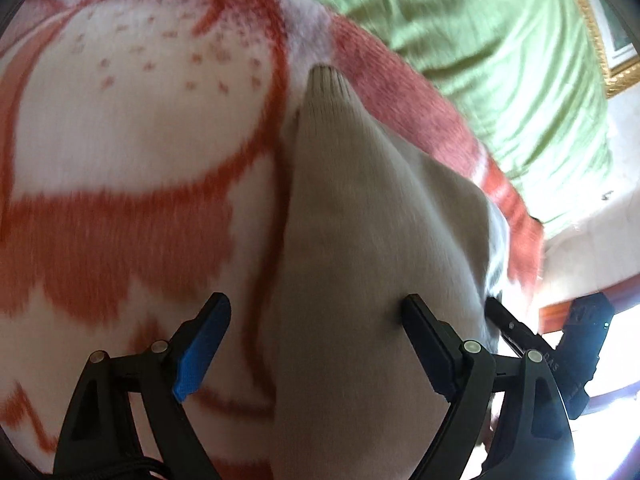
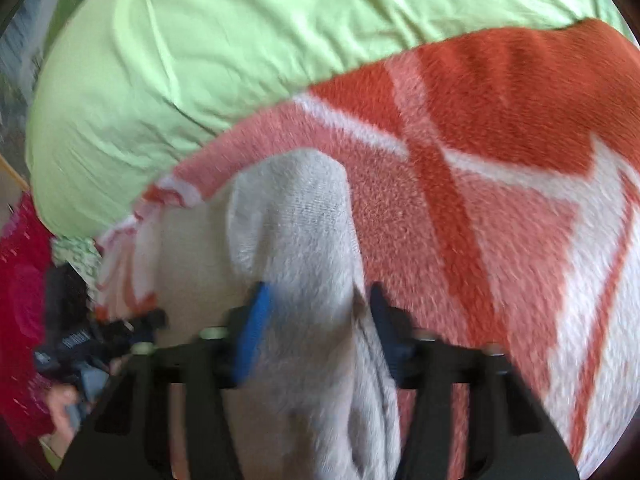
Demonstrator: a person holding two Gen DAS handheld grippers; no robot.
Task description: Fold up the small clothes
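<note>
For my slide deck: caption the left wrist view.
Open fingers straddle a beige garment on an orange-and-white blanket.

The right gripper (image 2: 316, 336) reaches in from six o'clock, its fingers (image 2: 254, 332) standing a little apart either side of a pale grey sock (image 2: 304, 240); whether the pads press the knit cannot be told through the blur. The sock runs toward twelve o'clock over an orange-and-white blanket (image 2: 500, 168). A light green sheet (image 2: 200, 60) fills the view from ten to one o'clock. At eight o'clock sits the left gripper (image 2: 92, 340) beside red fabric (image 2: 24, 300).
</note>
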